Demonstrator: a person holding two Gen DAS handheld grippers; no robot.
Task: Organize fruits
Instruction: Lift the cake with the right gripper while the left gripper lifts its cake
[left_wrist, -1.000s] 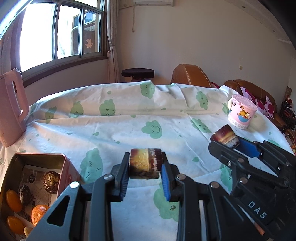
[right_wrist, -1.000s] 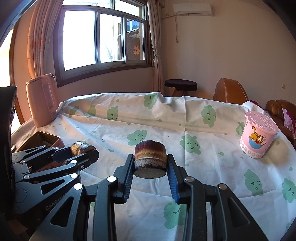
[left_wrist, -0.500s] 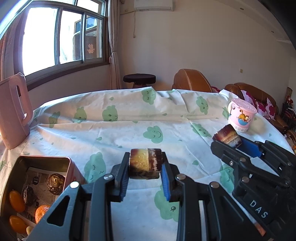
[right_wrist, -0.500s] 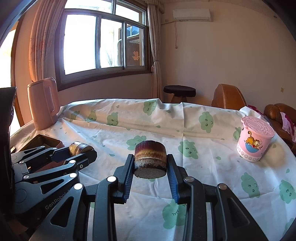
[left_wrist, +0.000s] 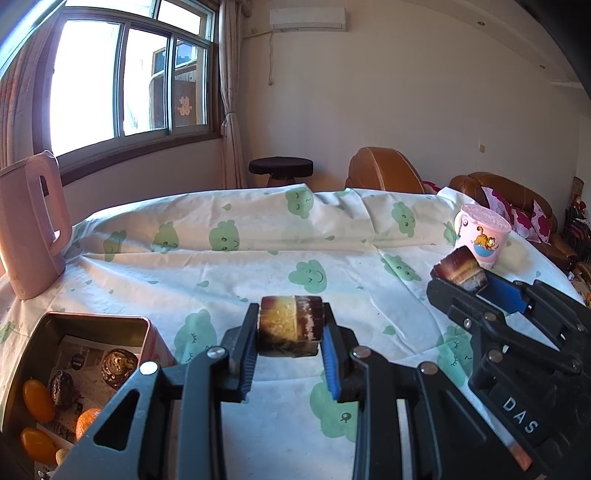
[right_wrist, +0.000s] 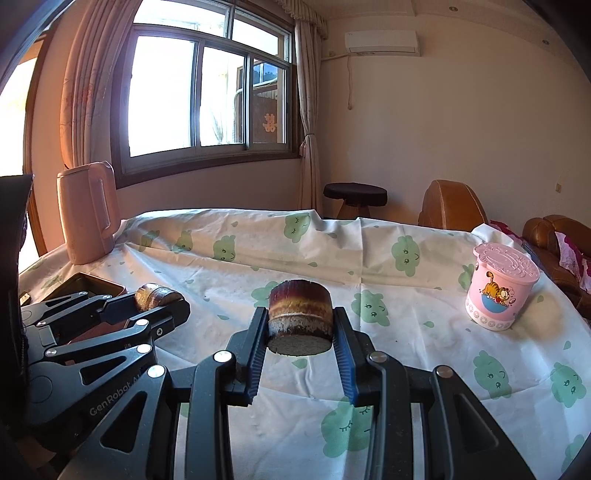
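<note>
Right wrist: cloud-print tablecloth (right_wrist: 406, 314), window (right_wrist: 207, 92) behind.

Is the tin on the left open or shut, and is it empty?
Open, not empty: the tin has no lid on, and oranges and dark round pieces lie inside on printed paper.

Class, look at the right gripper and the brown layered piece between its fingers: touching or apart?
Touching. The right wrist view shows the right gripper with both blue pads pressed against the sides of the brown layered piece, holding it above the tablecloth.
</note>
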